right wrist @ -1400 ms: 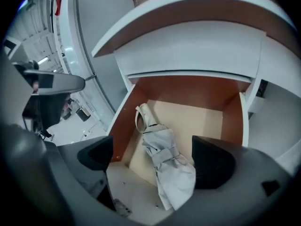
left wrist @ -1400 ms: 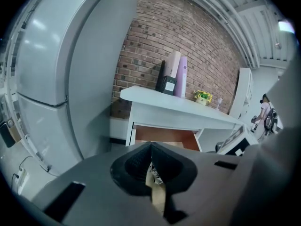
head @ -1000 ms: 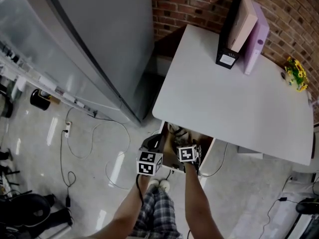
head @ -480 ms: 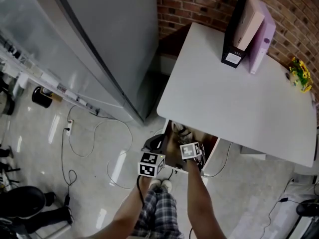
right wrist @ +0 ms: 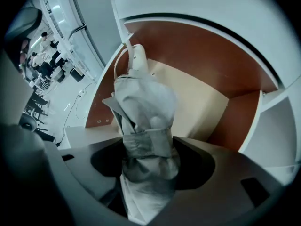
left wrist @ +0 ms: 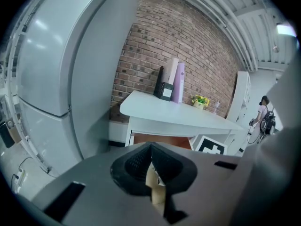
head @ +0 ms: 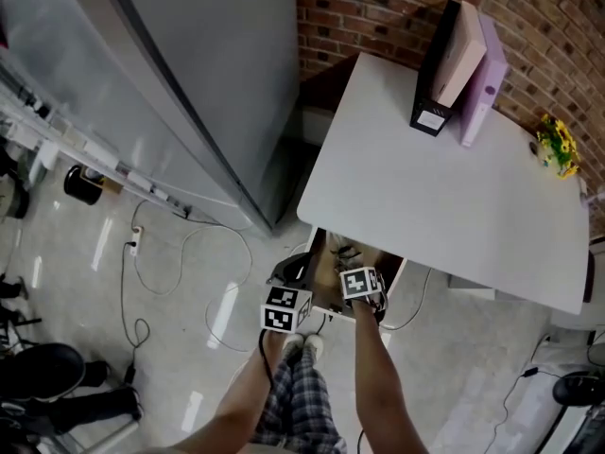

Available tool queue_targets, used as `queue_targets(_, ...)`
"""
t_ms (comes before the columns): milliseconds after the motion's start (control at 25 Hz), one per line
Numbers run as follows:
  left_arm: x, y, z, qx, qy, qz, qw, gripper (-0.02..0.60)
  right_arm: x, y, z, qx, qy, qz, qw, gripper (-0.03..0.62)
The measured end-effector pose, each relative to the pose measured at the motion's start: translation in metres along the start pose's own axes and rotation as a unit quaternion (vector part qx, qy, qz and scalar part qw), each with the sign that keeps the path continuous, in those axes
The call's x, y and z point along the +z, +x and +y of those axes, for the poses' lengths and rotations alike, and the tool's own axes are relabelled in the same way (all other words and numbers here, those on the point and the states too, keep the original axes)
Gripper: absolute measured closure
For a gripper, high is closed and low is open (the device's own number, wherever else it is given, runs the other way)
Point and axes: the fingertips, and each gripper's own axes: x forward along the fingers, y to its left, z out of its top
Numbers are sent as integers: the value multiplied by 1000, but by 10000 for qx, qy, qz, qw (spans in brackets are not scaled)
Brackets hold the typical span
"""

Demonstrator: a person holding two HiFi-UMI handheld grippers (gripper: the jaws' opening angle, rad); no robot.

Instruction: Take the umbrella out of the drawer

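Observation:
A folded grey umbrella [right wrist: 146, 107] with a pale handle tip stands between the jaws of my right gripper [right wrist: 150, 159]. The jaws are closing and the pads press its strapped middle. It hangs just above the beige floor of the open drawer [right wrist: 202, 98]. In the head view the right gripper [head: 359, 287] points steeply down over the drawer [head: 321, 258] under the white table [head: 444, 187]. My left gripper [head: 284, 310] stays beside it at the drawer's front left. In its own view the left gripper [left wrist: 153, 173] has its black pads together, with nothing from the drawer in them.
A large grey fridge [head: 189, 93] stands left of the table. Upright folders [head: 454, 55] and a yellow flower pot [head: 556, 145] sit on the table by the brick wall. Cables [head: 161, 272] trail over the floor. The person's legs and feet [head: 298, 348] are below the grippers.
Both grippers have risen a little at the drawer. The right gripper's marker cube has tilted as it lifted.

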Motion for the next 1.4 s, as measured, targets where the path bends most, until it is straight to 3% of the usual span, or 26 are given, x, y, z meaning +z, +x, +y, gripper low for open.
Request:
queue_targets(280,35,-35,-8,119,-32,47,9999,555,-10,-56,12,187,-145,263,9994,304)
queue_targets(520,65,-73,-14,242,-84,-15,9997,557,-41,-108,21,214,-32,106,9997,304)
queue_targets(680,81,-101,-21,218,66,-74,9997,557,-60,-148,49,761,464,-588,9943,303)
queue_targets(880,109,-134,-37,74,276,-277,9992,557,-65,-226,50,624,701,-1773,9797,304)
queue_targets(1040,131,-164,-58,-119,480,-454,9977,557,-71,-303,49,451,866,-2746,9566,304)
queue_targets(1400,213,-228,-84,-365,775,-1337,9873,557,-60,-482,17,-302,894,-4677,8788,303)
